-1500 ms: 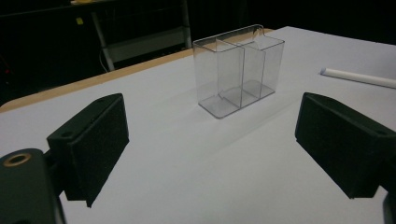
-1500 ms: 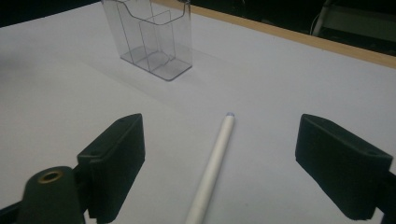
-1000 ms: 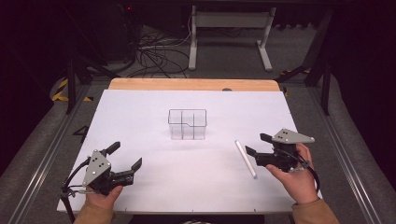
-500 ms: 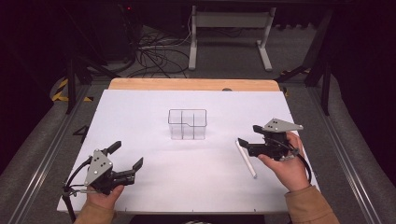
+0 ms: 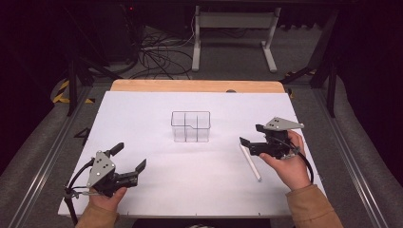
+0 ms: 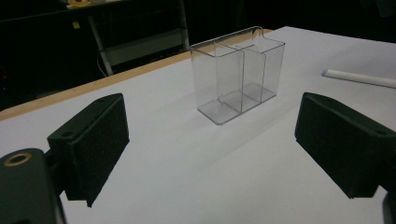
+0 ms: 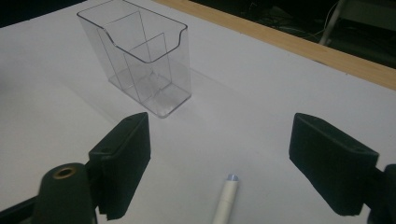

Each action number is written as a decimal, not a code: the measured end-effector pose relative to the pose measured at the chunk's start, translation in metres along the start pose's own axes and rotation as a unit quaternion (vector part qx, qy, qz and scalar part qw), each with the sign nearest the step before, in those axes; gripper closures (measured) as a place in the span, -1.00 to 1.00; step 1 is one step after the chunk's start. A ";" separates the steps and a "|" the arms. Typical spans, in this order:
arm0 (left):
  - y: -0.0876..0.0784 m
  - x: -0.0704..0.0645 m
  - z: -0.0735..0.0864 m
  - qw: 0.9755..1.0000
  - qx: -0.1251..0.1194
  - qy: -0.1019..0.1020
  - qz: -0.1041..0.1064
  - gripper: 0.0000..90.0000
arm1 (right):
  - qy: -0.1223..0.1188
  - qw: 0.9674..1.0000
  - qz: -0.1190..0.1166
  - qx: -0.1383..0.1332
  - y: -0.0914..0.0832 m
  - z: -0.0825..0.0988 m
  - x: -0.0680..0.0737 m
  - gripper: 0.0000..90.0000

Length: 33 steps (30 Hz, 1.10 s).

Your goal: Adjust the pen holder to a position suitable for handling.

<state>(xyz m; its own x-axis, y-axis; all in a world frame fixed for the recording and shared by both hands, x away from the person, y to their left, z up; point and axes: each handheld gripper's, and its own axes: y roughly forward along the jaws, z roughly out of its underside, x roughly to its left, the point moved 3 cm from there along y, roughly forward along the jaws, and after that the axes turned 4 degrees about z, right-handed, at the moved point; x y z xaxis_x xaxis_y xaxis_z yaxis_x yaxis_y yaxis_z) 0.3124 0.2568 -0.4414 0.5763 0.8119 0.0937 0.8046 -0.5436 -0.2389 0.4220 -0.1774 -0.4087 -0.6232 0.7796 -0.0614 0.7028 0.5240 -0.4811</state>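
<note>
Black foam-faced jaws of the right gripper stand spread, held low above the near... far end of a white pen, apparently capped. The pen lies flat, its long axis running from the person toward a clear, divided plastic holder mid-table. Left gripper, also spread, rests near the white table edge.

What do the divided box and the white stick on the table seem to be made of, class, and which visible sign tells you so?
Divided box: likely clear, glossy hard plastic; the table surface shows through its walls and its edges catch light.
White stick: smooth and matt white, probably plastic, perhaps a pen; its look leaves this open.
</note>
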 end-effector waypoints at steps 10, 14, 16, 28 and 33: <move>0.001 0.001 0.000 1.000 0.000 0.000 0.000 -0.76 | 0.023 0.999 -0.012 0.032 0.003 0.003 -0.003 -0.62; 0.001 0.001 0.000 1.000 0.000 0.000 0.000 -0.76 | 0.016 0.997 0.000 0.069 0.003 0.002 -0.003 -0.45; 0.001 0.001 0.000 1.000 -0.001 0.000 0.000 -0.76 | 0.020 0.997 0.000 0.075 0.003 0.001 -0.002 -0.45; 0.001 0.001 0.000 1.000 0.000 0.001 -0.001 -0.76 | 0.102 0.979 -0.001 0.178 0.010 0.004 -0.001 -0.44; 0.002 0.001 0.000 1.000 0.001 0.002 0.000 -0.76 | 0.107 0.972 0.005 0.208 0.013 0.009 -0.002 -0.33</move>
<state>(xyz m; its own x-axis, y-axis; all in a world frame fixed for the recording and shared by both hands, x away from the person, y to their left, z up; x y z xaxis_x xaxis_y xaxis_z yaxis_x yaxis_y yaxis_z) 0.3143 0.2566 -0.4416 0.5761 0.8116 0.0974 0.8049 -0.5425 -0.2404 0.4289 -0.1753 -0.4225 -0.4998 0.8610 0.0940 0.4811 0.3662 -0.7965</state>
